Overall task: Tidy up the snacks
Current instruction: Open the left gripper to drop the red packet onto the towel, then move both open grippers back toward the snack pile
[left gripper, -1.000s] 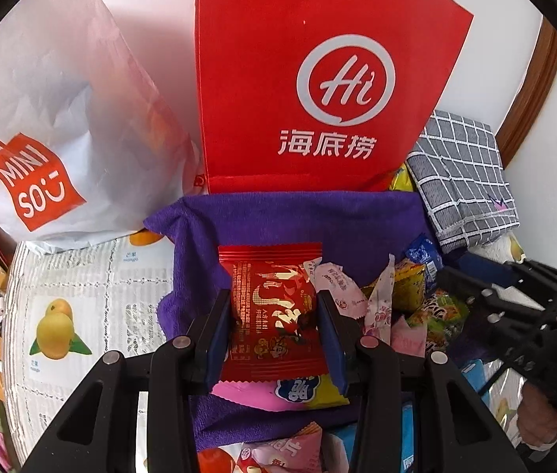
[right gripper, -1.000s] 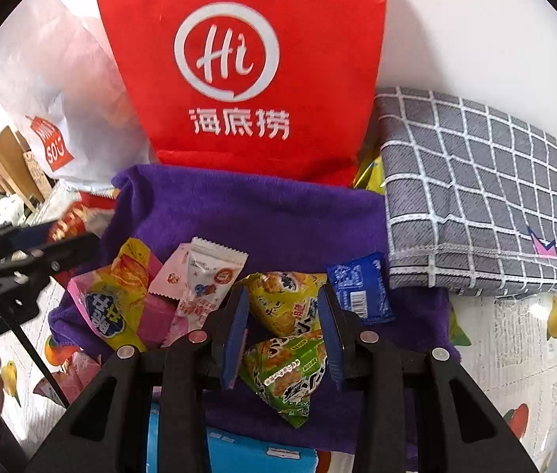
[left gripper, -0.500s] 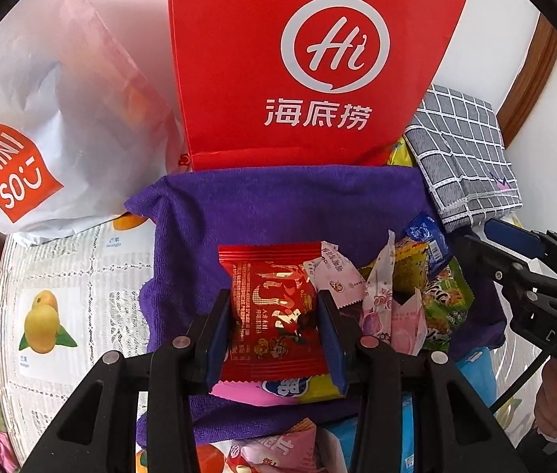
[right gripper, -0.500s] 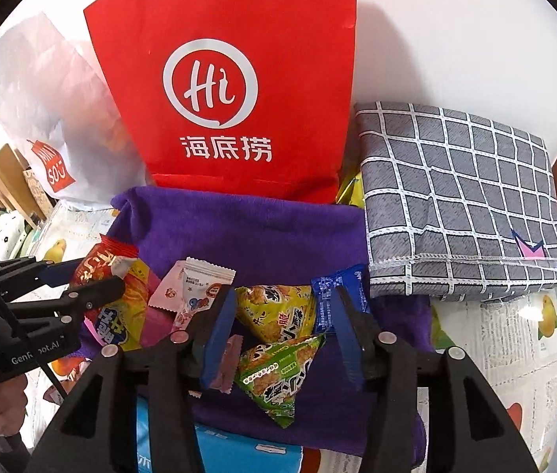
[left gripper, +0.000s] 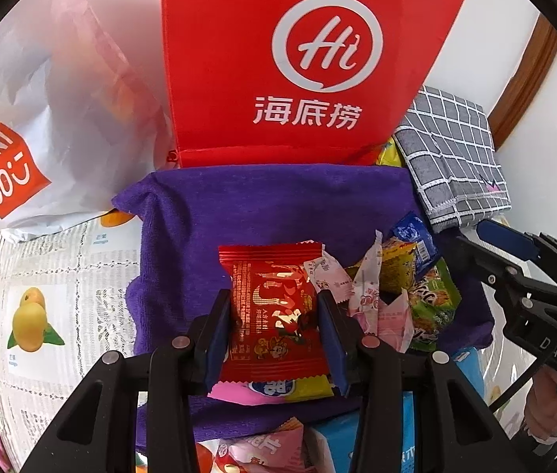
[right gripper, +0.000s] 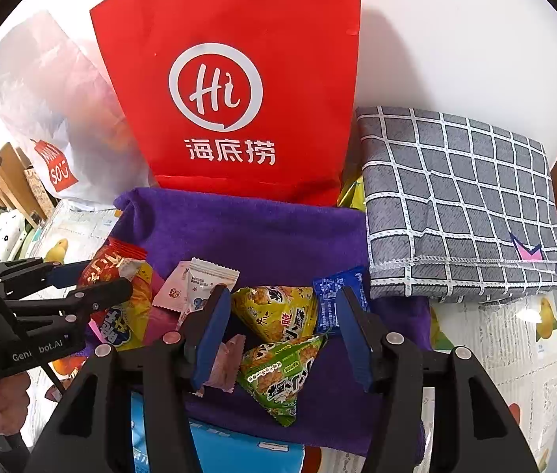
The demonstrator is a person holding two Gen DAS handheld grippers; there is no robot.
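Between the released right gripper (right gripper: 278, 331), whose jaws have just been opening, lies the green triangular packet (right gripper: 282, 374); the left gripper (left gripper: 274, 339) clamps the red packet (left gripper: 274, 311).

The back half of the purple towel (right gripper: 247, 232) lies bare, open to a gripper. Behind it the red bag (right gripper: 239, 110) blocks the way, the folded grey checked cloth (right gripper: 459, 201) walls the right, and snack packets (right gripper: 274, 311) crowd the towel's front.
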